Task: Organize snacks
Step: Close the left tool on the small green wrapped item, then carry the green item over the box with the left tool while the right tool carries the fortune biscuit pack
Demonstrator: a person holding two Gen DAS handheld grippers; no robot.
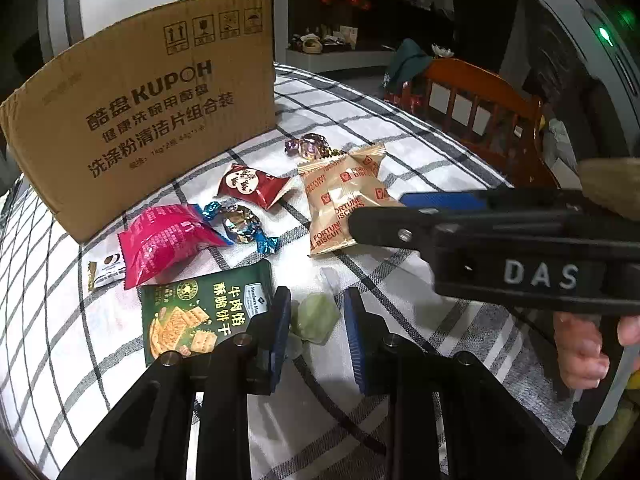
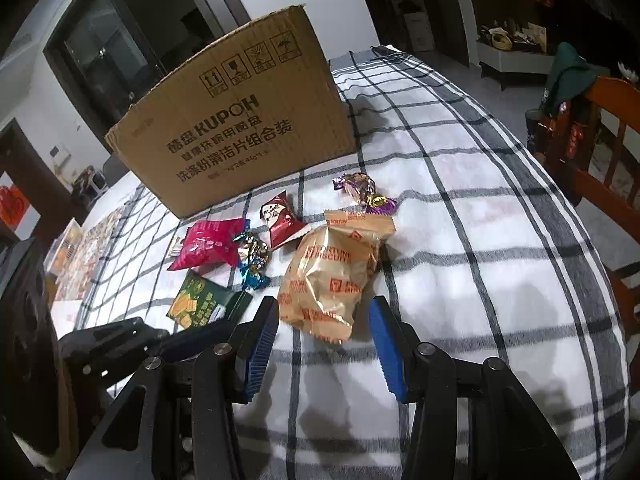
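Lining up left gripper (image 1: 316,330) on pale green candy (image 1: 314,320), jaws open, nothing held; right gripper (image 2: 322,334) open near Fortune biscuit pack (image 2: 330,276). Advice: close gently, lift into far cardboard box (image 1: 140,100).

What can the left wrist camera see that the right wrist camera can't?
Only the left wrist view shows the pale green candy lying between the open left gripper fingers, plus a hand holding the right gripper's handle.

Only the right wrist view shows the open right gripper from behind, just short of the gold biscuit bag.

Both show the cardboard box, the pink packet, the green cracker packet, the blue-wrapped candy and the checked tablecloth.
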